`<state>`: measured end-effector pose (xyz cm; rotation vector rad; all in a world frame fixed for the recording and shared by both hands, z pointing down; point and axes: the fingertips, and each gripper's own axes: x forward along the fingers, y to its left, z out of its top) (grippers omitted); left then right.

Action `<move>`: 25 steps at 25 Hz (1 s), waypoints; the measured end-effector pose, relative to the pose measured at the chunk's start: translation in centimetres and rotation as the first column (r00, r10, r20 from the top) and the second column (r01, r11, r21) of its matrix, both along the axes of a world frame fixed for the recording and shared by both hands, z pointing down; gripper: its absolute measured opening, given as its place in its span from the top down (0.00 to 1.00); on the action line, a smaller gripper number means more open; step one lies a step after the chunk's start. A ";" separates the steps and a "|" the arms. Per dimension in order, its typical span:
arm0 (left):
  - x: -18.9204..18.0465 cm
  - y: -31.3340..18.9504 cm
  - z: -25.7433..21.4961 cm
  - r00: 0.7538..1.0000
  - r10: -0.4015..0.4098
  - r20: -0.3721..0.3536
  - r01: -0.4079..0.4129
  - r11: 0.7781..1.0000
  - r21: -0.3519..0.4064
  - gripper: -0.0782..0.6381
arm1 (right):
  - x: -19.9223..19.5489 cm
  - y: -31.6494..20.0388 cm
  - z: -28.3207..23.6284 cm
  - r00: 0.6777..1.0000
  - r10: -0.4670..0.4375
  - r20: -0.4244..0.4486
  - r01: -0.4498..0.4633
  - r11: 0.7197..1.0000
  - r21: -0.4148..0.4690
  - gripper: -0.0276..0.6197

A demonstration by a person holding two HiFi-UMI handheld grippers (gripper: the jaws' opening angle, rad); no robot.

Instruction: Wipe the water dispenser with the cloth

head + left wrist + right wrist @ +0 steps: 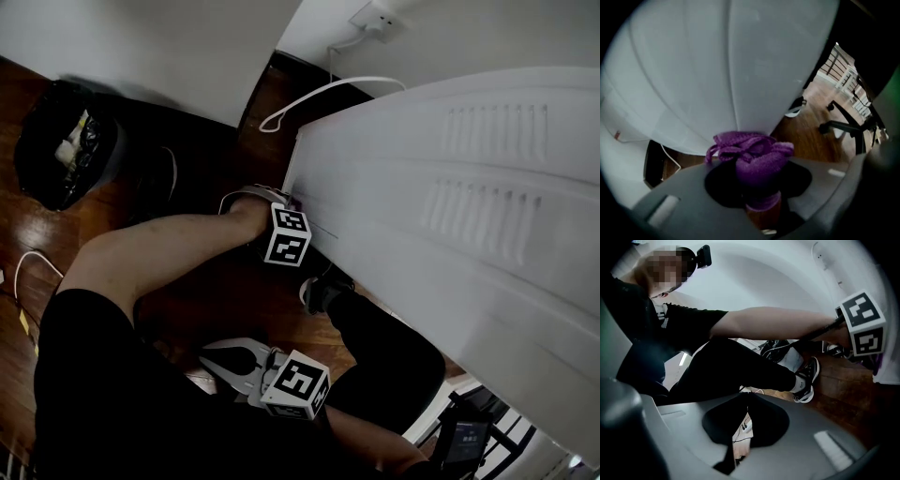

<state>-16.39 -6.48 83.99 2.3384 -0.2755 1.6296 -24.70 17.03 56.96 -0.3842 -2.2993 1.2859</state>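
Left claw: the left gripper (279,217) is low beside the near-left side of the water dispenser (450,216), its jaws narrowly parted and clamped on the cloth (752,157).
Cloth: a purple knitted wad that bulges out past the jaw tips, right at the lower edge of the white panel (whether it presses on the panel I cannot tell).
Right claw: the right gripper (740,439) hangs nearer the person's lap, jaws fully together with nothing between them, so it is not steadying the dispenser.
Risk, thin contact: the cloth is balled up, so only a small patch probably meets the panel. Strokes could leave unwiped strips.
Risk, slipping cloth: a drag along the panel pulls sideways on the wad. The loose loops at its left could catch, and the cloth could work out of the jaws.
Risk, hard tips: if the wad shifts back, the jaw ends could rub the plastic and mark it.
Risk, floor: the wooden floor (216,300) is close below, so a stroke carried too low could pick up dirt.
Risk, cable: the white cable (319,94) at the far left corner could snag.
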 end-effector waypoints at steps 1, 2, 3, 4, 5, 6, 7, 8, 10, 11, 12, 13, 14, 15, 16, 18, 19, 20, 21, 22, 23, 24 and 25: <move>-0.2 -0.3 0.8 1.000 0.016 0.013 -0.017 1.000 0.010 0.65 | -0.1 0.0 0.0 1.000 0.000 0.002 0.000 1.000 -0.004 0.95; -0.6 -1.2 1.8 0.999 0.024 0.033 -0.025 0.999 0.031 0.65 | -0.1 0.0 -0.1 1.000 -0.002 0.004 0.003 1.000 -0.010 0.95; -1.3 -2.8 2.7 0.998 0.016 0.054 -0.019 0.998 0.063 0.65 | -0.1 0.1 -0.1 1.000 -0.004 0.004 0.004 1.000 -0.017 0.95; -2.0 -4.7 3.5 0.997 -0.015 0.070 0.008 0.995 0.100 0.65 | 0.1 0.2 0.1 1.000 -0.002 -0.002 0.002 1.000 -0.026 0.95; -2.7 -6.8 4.0 0.995 -0.066 0.074 0.056 0.989 0.136 0.65 | 0.3 0.2 0.3 1.000 0.002 -0.013 -0.003 0.999 -0.037 0.95; -3.4 -8.9 4.3 0.990 -0.126 0.068 0.114 0.980 0.165 0.65 | 0.5 0.1 0.5 1.000 0.007 -0.025 -0.009 0.999 -0.045 0.95; -4.1 -10.8 4.4 0.981 -0.183 0.059 0.169 0.968 0.186 0.65 | 0.7 0.0 0.7 0.999 0.012 -0.035 -0.014 0.999 -0.050 0.95; -4.9 -12.5 4.5 0.972 -0.229 0.053 0.214 0.955 0.204 0.65 | 0.8 -0.1 0.8 0.999 0.017 -0.041 -0.020 0.998 -0.054 0.95; -6.4 -15.5 4.8 0.955 -0.291 0.059 0.270 0.933 0.237 0.65 | 0.6 -0.4 1.0 0.999 0.032 -0.042 -0.034 0.998 -0.057 0.95; -7.3 -16.8 4.9 0.947 -0.316 0.062 0.291 0.923 0.253 0.65 | 0.4 -0.6 1.0 0.998 0.040 -0.038 -0.042 0.997 -0.057 0.95; -8.1 -18.1 5.0 0.937 -0.344 0.060 0.317 0.910 0.268 0.65 | 0.2 -0.7 0.9 0.998 0.046 -0.035 -0.048 0.997 -0.057 0.95; -9.0 -19.2 5.0 0.925 -0.377 0.054 0.349 0.895 0.279 0.65 | 0.0 -0.7 0.9 0.998 0.051 -0.033 -0.053 0.997 -0.058 0.95; -9.7 -20.0 5.1 0.910 -0.412 0.046 0.383 0.879 0.285 0.65 | 0.0 -0.7 0.9 0.998 0.053 -0.034 -0.055 0.997 -0.062 0.95; -10.3 -20.5 5.2 0.897 -0.441 0.040 0.412 0.865 0.287 0.65 | 0.2 -0.6 0.9 0.998 0.051 -0.039 -0.054 0.996 -0.069 0.95; -10.5 -20.7 5.5 0.889 -0.457 0.034 0.429 0.856 0.287 0.65 | 0.5 -0.5 0.8 0.998 0.048 -0.045 -0.052 0.996 -0.078 0.95; -9.9 -20.5 6.4 0.893 -0.450 0.022 0.425 0.859 0.285 0.65 | 1.0 -0.2 0.7 0.997 0.044 -0.056 -0.049 0.994 -0.096 0.95; -9.5 -20.1 6.9 0.904 -0.427 0.023 0.404 0.870 0.283 0.65 | 1.0 -0.2 0.8 0.997 0.045 -0.056 -0.051 0.993 -0.102 0.95; -9.0 -19.4 7.4 0.921 -0.389 0.030 0.366 0.887 0.280 0.65 | 1.0 -0.4 0.9 0.997 0.052 -0.055 -0.057 0.993 -0.106 0.95; -8.4 -18.3 7.7 0.941 -0.336 0.039 0.314 0.910 0.271 0.65 | 0.9 -0.7 1.1 0.997 0.062 -0.053 -0.067 0.992 -0.108 0.95; -7.7 -16.9 7.9 0.961 -0.273 0.043 0.254 0.934 0.251 0.65 | 0.8 -1.1 1.1 0.996 0.074 -0.052 -0.079 0.991 -0.111 0.95; -6.8 -14.9 8.0 0.978 -0.207 0.037 0.194 0.956 0.218 0.65 | 0.6 -1.3 1.0 0.995 0.084 -0.051 -0.089 0.989 -0.114 0.95; -5.8 -12.6 8.2 0.989 -0.144 0.023 0.138 0.975 0.175 0.65 | 0.5 -1.5 0.8 0.995 0.090 -0.048 -0.095 0.989 -0.116 0.95; -4.8 -10.2 8.2 0.996 -0.086 0.009 0.085 0.988 0.130 0.65 | 0.4 -1.5 0.6 0.995 0.090 -0.043 -0.095 0.989 -0.115 0.95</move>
